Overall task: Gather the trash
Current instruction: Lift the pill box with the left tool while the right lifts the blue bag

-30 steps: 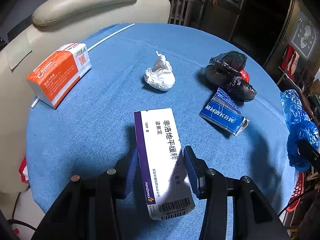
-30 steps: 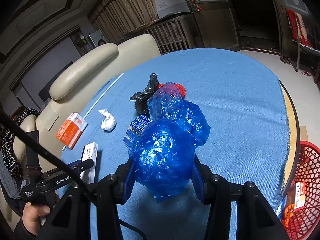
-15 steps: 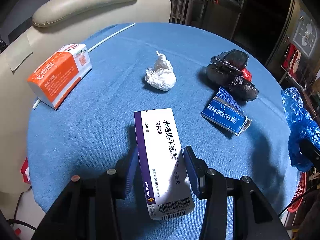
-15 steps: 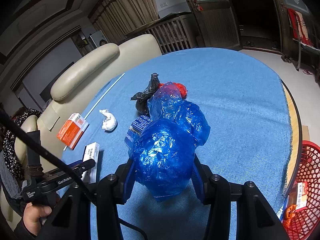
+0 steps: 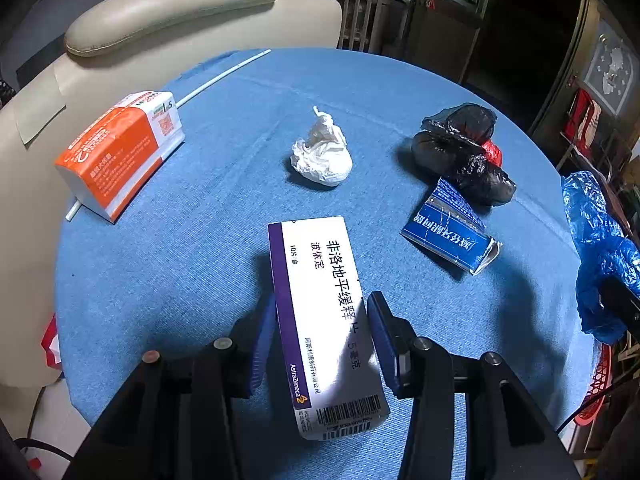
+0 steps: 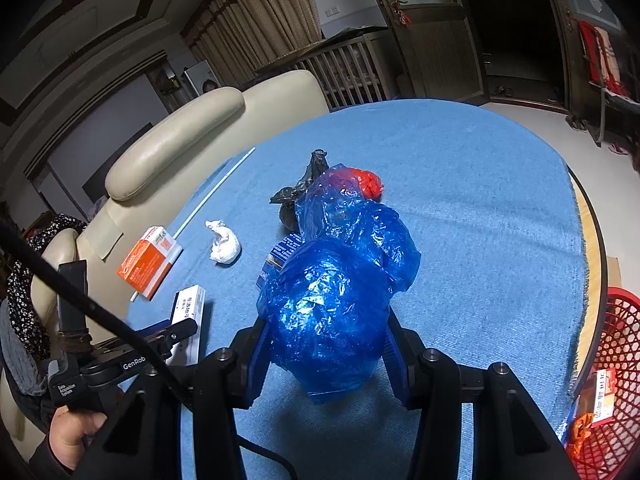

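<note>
Left wrist view is showing the left gripper (image 5: 322, 344) pinching the white medicine box (image 5: 326, 320) above the blue tablecloth (image 5: 192, 248), while the right gripper (image 6: 326, 344) is squeezing a blue plastic bag (image 6: 332, 308) (slippery, likely sliding free before reaching the red basket (image 6: 616, 360)).
</note>
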A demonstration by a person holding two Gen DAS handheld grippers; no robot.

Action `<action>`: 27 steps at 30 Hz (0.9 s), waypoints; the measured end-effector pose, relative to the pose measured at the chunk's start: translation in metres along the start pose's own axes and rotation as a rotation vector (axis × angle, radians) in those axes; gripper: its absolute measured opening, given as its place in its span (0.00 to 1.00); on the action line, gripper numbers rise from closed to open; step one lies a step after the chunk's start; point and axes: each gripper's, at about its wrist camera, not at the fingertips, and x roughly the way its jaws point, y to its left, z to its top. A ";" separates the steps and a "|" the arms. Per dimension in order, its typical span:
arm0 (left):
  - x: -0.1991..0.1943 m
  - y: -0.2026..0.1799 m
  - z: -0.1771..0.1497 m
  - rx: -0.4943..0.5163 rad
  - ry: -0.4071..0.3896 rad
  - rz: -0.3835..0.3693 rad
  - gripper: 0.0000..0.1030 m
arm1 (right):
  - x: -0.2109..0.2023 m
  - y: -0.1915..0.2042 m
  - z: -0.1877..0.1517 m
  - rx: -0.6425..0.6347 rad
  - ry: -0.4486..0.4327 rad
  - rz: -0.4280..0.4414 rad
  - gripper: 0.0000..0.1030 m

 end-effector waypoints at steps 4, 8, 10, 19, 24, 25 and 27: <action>0.001 0.001 0.000 -0.003 0.003 0.002 0.47 | -0.002 -0.001 0.000 0.000 -0.003 0.000 0.51; -0.001 -0.001 0.000 -0.001 0.000 0.003 0.47 | -0.004 -0.002 0.000 0.002 -0.006 -0.003 0.51; -0.002 -0.001 0.000 0.001 -0.005 0.004 0.47 | -0.005 -0.001 0.001 0.002 -0.011 0.000 0.51; -0.002 -0.001 -0.003 0.003 0.002 0.003 0.47 | -0.004 -0.001 0.000 0.001 -0.005 0.017 0.51; -0.004 -0.003 -0.001 0.011 -0.003 0.002 0.47 | -0.007 -0.001 -0.001 0.005 -0.005 0.023 0.51; -0.005 -0.004 -0.001 0.012 -0.003 0.001 0.47 | -0.007 -0.001 -0.002 0.004 -0.005 0.023 0.51; -0.006 -0.005 -0.002 0.017 -0.006 0.001 0.47 | -0.009 -0.001 -0.003 0.006 -0.007 0.023 0.51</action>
